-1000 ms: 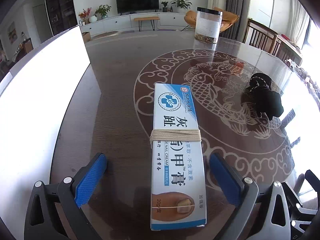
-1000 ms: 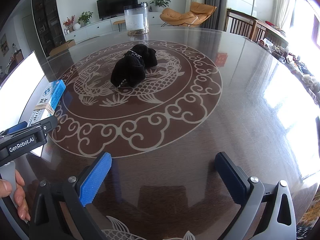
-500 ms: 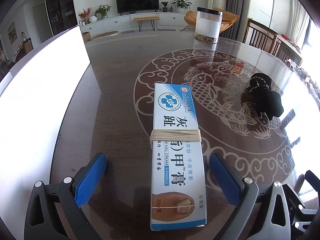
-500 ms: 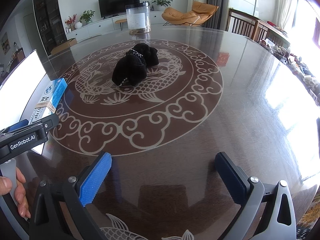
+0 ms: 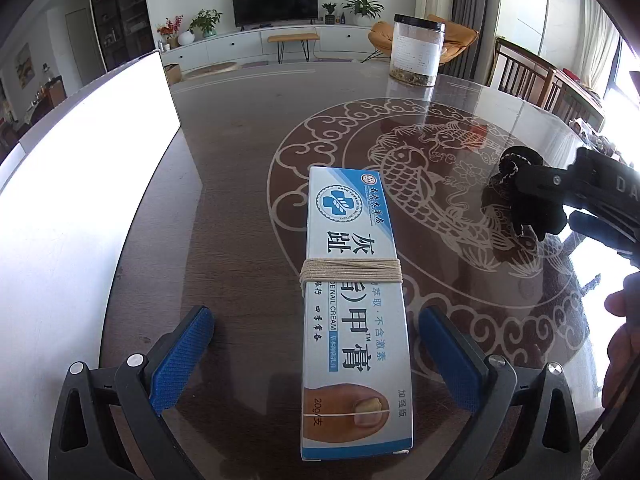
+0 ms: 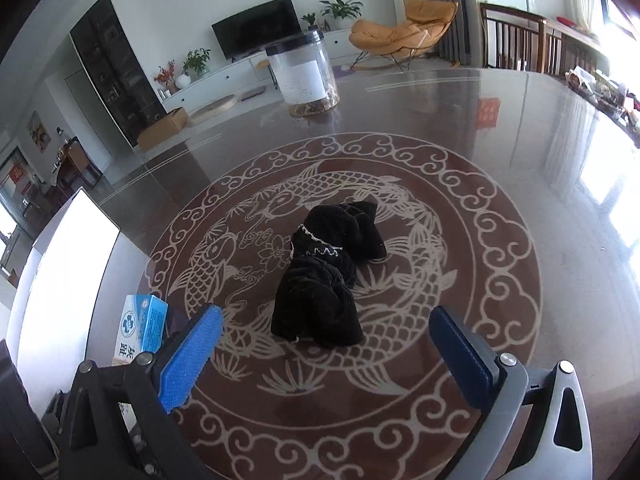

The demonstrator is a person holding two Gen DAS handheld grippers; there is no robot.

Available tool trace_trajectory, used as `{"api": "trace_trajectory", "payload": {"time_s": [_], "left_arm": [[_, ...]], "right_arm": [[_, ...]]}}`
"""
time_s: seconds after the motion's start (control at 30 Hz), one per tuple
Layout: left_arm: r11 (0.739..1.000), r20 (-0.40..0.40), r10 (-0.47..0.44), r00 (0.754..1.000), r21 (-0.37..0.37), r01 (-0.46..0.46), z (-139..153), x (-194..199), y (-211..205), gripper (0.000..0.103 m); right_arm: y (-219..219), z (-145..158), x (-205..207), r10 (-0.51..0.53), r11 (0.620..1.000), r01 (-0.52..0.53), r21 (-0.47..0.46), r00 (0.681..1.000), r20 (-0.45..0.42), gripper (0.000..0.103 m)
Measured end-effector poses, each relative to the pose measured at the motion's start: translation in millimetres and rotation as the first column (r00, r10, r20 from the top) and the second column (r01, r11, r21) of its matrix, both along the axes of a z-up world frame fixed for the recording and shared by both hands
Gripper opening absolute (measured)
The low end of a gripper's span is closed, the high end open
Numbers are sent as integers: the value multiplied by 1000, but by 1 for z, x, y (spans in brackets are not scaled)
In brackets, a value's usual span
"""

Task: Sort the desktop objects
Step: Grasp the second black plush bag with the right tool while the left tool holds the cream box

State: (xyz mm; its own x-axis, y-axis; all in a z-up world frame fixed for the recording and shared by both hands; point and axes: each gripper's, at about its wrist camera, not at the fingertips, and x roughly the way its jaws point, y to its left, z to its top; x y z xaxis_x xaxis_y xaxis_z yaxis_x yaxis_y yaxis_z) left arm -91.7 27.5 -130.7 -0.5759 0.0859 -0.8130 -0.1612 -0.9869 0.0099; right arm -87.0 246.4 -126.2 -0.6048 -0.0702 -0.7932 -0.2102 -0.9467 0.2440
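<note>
Jar (image 6: 303,76) contents too small to tell; cream box (image 6: 140,330) partly hidden, possibly behind fingers.

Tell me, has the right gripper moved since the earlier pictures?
Yes. The right gripper has gone forward toward the black cloth bundle: against the fish pattern of the table, the bundle now lies just ahead of its open fingers.

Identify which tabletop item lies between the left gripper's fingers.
The blue-and-white cream box, bound with string. The black cloth bundle and clear jar lie farther off.

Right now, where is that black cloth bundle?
In the right wrist view, the black cloth bundle lies on the table's fish pattern, centred ahead of the open right tool.
</note>
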Motion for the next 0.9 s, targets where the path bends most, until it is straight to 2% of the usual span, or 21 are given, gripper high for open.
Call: {"api": "trace_trajectory", "payload": {"time_s": [0.1, 0.17, 0.2, 0.23, 0.27, 0.3, 0.43, 0.63, 0.77, 0.87, 0.9], "left_arm": [[1000, 0, 0, 1000, 0, 0, 0, 0, 0, 103], [1000, 0, 0, 1000, 0, 0, 0, 0, 0, 103], [1000, 0, 0, 1000, 0, 0, 0, 0, 0, 103], [1000, 0, 0, 1000, 0, 0, 0, 0, 0, 103], [1000, 0, 0, 1000, 0, 0, 0, 0, 0, 103], [1000, 0, 0, 1000, 0, 0, 0, 0, 0, 103], [1000, 0, -1, 1000, 0, 1, 0, 0, 0, 103], [1000, 0, -1, 1000, 0, 1, 0, 0, 0, 103], [1000, 0, -1, 1000, 0, 1, 0, 0, 0, 103], [1000, 0, -1, 1000, 0, 1, 0, 0, 0, 103], [1000, 0, -1, 1000, 0, 1, 0, -1, 0, 103]], "right_arm": [[-10, -9, -22, 58, 998, -59, 19, 997, 58, 79], [-21, -11, -29, 102, 991, -107, 85, 993, 67, 72], [-25, -13, -32, 120, 984, -128, 121, 990, 74, 62], [-28, -13, -33, 137, 978, -146, 148, 988, 70, 47], [-29, -13, -31, 150, 975, -158, 157, 987, 64, 39], [-28, -13, -27, 155, 975, -162, 152, 986, 58, 36], [-27, -15, 9, 142, 982, -146, 121, 989, 46, 35], [-44, -15, 88, 150, 974, -155, 164, 988, 41, 35], [-41, -15, 114, 108, 983, -110, 150, 994, 21, 36], [-39, -16, 111, 95, 982, -95, 161, 995, 8, 49], [-40, -17, 109, 93, 980, -93, 176, 996, 10, 60]]}}
